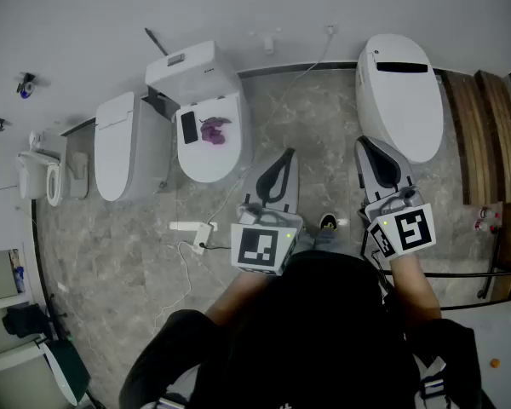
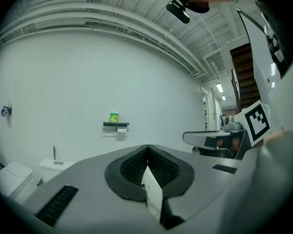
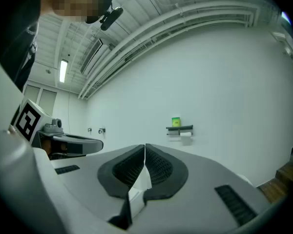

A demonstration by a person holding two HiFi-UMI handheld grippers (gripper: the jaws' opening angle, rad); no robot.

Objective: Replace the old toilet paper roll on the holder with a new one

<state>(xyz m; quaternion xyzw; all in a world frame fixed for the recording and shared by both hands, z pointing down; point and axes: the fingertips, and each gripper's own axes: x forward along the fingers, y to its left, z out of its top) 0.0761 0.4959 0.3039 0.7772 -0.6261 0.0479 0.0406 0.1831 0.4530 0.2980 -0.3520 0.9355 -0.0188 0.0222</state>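
Grey marble floor (image 1: 111,262): toilets (image 1: 123,156) in row by wall; white power strip (image 1: 192,227), cable (image 1: 186,267) in front

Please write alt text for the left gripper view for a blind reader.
The left gripper is shut, aimed at a white wall. Far off on it, a holder bears a paper roll, with a green pack on top.

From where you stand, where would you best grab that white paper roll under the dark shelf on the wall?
Probably its round body, coming level from the front. The white paper roll hangs close under the dark shelf against the wall, so the front and underside look like its only free faces. It is too far off to tell which of its ends is free.
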